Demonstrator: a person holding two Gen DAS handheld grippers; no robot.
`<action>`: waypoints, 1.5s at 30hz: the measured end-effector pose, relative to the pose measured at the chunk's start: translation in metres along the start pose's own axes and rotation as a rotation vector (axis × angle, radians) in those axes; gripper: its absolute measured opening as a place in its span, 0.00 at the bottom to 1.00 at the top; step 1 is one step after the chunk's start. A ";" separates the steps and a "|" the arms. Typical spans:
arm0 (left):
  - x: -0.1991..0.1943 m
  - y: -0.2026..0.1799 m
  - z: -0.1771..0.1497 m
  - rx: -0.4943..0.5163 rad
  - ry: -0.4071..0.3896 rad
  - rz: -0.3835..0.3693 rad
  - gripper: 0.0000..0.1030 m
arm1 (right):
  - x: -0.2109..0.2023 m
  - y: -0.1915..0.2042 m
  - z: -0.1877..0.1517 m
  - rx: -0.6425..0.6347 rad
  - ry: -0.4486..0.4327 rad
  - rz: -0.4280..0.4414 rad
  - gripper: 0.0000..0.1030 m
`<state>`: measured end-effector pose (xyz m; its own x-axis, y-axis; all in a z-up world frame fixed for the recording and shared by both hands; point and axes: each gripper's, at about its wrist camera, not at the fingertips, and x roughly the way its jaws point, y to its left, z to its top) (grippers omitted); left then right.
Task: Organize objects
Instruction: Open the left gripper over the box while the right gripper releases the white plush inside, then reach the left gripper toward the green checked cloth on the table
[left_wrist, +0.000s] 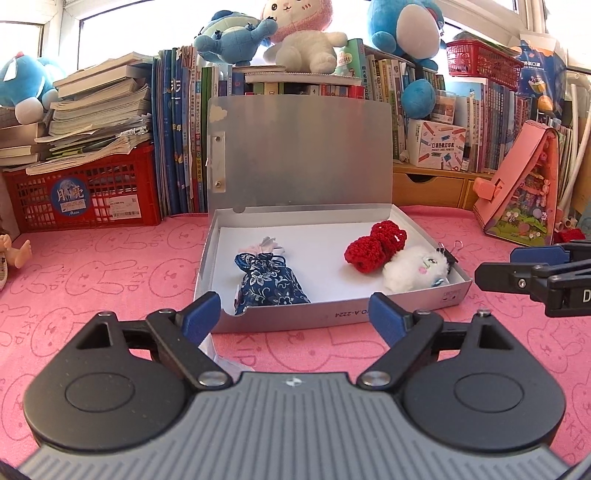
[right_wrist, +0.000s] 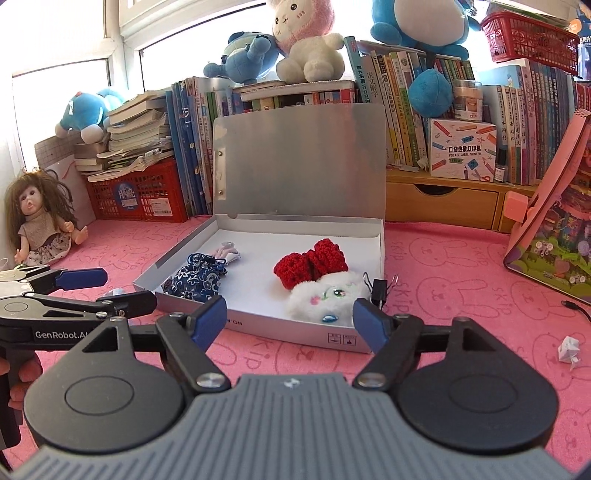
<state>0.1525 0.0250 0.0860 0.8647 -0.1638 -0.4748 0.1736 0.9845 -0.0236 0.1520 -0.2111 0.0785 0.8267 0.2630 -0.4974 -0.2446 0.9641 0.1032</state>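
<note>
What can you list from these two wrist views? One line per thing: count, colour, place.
Box: one, grey, lid open, on the pink cloth.
Pouch: one, blue floral, in box, left.
Crochet piece: one, red, in box, right.
Fluffy toy: one, white, in box, near right corner.
Binder clip: one, black, at box's right edge.
Doll: one, brown-haired, far left.
Crate: one, red, under stacked books.
Paper scrap: one, white, on cloth, right.
Left gripper: jaws open.
Right gripper: jaws open.

windows (left_wrist: 55, 44) bright | bookshelf (right_wrist: 424, 110) packed | pink tablecloth (left_wrist: 110, 280)
</note>
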 end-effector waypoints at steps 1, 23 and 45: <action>-0.006 -0.001 -0.003 0.006 -0.002 -0.003 0.89 | -0.004 0.001 -0.003 -0.006 0.001 0.003 0.82; -0.093 -0.015 -0.080 0.010 0.033 -0.099 0.91 | -0.085 0.006 -0.087 -0.112 0.049 0.005 0.84; -0.103 -0.016 -0.112 0.007 0.104 -0.110 0.91 | -0.097 0.013 -0.135 -0.317 0.179 0.103 0.84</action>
<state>0.0082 0.0328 0.0369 0.7867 -0.2630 -0.5584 0.2680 0.9605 -0.0748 0.0002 -0.2290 0.0118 0.6947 0.3205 -0.6439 -0.4899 0.8663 -0.0974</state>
